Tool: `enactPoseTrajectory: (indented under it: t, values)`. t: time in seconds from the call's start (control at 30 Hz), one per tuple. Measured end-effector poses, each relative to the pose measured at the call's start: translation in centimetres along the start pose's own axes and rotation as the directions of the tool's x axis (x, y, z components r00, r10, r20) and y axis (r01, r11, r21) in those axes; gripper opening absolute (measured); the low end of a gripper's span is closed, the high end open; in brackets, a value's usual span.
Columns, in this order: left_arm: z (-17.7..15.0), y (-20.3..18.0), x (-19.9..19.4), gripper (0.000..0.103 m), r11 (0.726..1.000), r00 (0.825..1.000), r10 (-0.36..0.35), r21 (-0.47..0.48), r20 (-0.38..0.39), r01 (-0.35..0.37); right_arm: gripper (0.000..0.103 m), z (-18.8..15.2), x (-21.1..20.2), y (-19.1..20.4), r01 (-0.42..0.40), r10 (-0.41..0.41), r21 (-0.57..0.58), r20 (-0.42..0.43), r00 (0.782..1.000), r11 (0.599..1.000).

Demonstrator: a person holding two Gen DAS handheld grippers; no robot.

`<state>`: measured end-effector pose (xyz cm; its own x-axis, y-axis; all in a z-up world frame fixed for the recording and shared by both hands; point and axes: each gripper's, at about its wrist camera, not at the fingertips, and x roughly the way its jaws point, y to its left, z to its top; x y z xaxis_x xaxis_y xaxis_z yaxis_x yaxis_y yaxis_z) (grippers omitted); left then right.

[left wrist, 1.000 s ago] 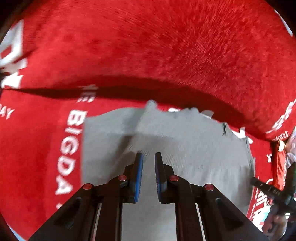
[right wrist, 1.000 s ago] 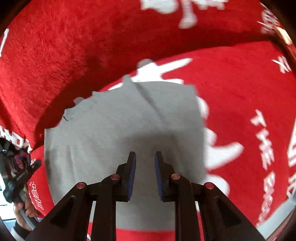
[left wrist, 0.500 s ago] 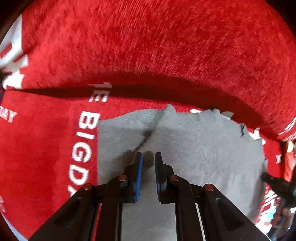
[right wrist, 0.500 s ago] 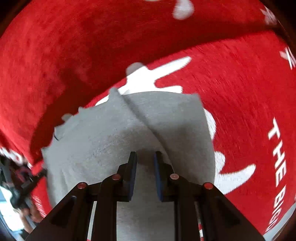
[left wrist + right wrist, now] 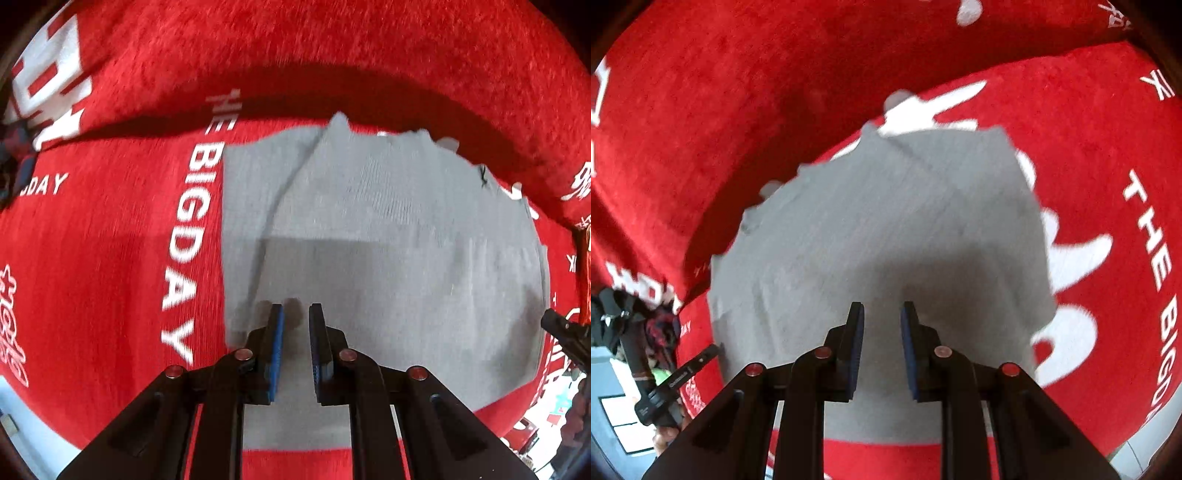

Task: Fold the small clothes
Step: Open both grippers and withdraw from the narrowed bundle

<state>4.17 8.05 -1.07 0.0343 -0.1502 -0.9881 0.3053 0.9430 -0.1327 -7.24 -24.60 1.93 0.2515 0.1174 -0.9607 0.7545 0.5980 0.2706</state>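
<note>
My left gripper (image 5: 295, 317) points straight down, its blue-padded jaws nearly together with only a narrow gap — nothing between them. My right gripper (image 5: 882, 317) tilts steeply down too — jaws empty, easing apart.

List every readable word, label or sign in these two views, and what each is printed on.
"THE BIGDAY": white letters on the red cloth, left of the grey garment.
"DAY", start cut off: same cloth, far left of the left wrist view.
"THE BIG", rest cut off: same cloth, right wrist view.
White Chinese characters at the edges: too blurred to read.
Grey garment: no text.
</note>
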Motion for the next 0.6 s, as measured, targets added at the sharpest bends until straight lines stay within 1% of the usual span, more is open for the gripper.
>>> enactPoseTrajectory:
  t: [0.1,0.27,0.43,0.47,0.5,0.53,0.57,0.6]
  values:
    - [-1.2,-0.2,0.1,0.015,1.0,1.0,0.004,-0.005,-0.018,-0.004,0.022,-1.7,1.0,1.2,-0.012,0.012,-0.012,-0.033,0.999,1.0]
    - [-2.8,-0.5,0.1,0.015,1.0,0.999,0.009,0.015,-0.044,-0.008,0.022,-4.6,1.8,2.4,-0.023,0.02,-0.036,-0.085,0.996,0.999]
    - [-3.6,-0.1,0.1,0.015,1.0,0.999,0.012,-0.007,-0.053,-0.012,0.022,-6.6,2.5,3.7,-0.031,0.024,-0.059,-0.125,0.992,0.998]
    - [-3.8,0.1,0.1,0.024,1.0,0.998,0.007,-0.017,-0.055,-0.008,0.022,-7.0,2.6,4.1,-0.035,0.026,-0.067,-0.134,0.991,0.997]
    - [-3.9,0.3,0.1,0.066,1.0,0.998,0.005,-0.027,-0.056,-0.007,0.022,-7.3,2.7,4.4,-0.037,0.026,-0.072,-0.138,0.99,0.997]
    - [-4.0,0.6,-0.1,0.09,0.999,0.999,0.014,-0.043,-0.047,-0.016,0.023,-7.5,2.7,4.6,-0.039,0.028,-0.077,-0.142,0.989,0.996]
    - [-4.3,0.8,-0.7,0.102,0.997,0.999,0.044,-0.059,-0.016,-0.045,0.023,-7.8,2.8,4.8,-0.042,0.03,-0.082,-0.147,0.989,0.996]
    - [-4.4,0.9,-1.1,0.102,0.997,0.999,0.053,-0.058,0.008,-0.053,0.023,-8.1,2.9,5.1,-0.045,0.032,-0.087,-0.151,0.988,0.995]
